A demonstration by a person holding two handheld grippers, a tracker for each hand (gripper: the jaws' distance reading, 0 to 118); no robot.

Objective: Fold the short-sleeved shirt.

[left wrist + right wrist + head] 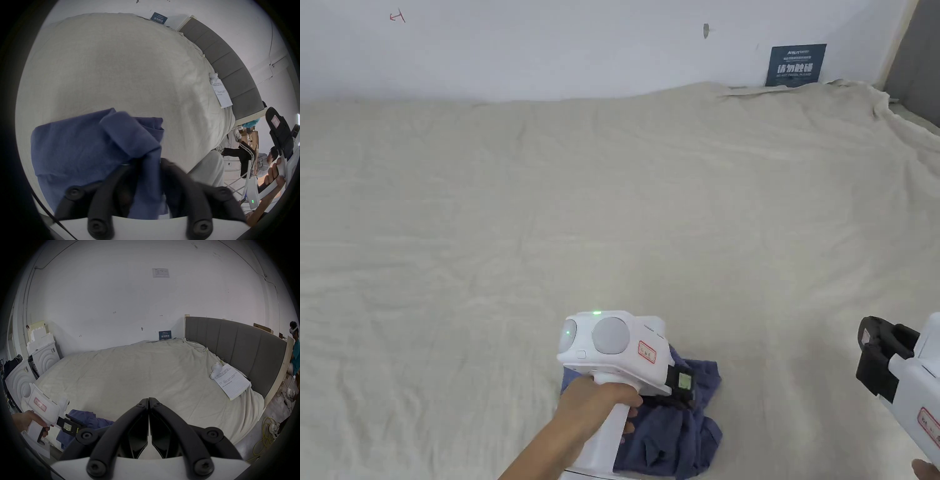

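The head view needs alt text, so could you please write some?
The left tongs grip a crumpled blue shirt at the near edge of a beige bed sheet. The right tongs hover apart at the right.

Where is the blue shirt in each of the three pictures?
Head view: shirt bottom middle, crumpled under the left gripper.
Left gripper view: lower left, caught between that gripper's fingers.
Right gripper view: bottom left, beside the left gripper.
Shared landmark: the small dark blue sign against the wall behind the bed.
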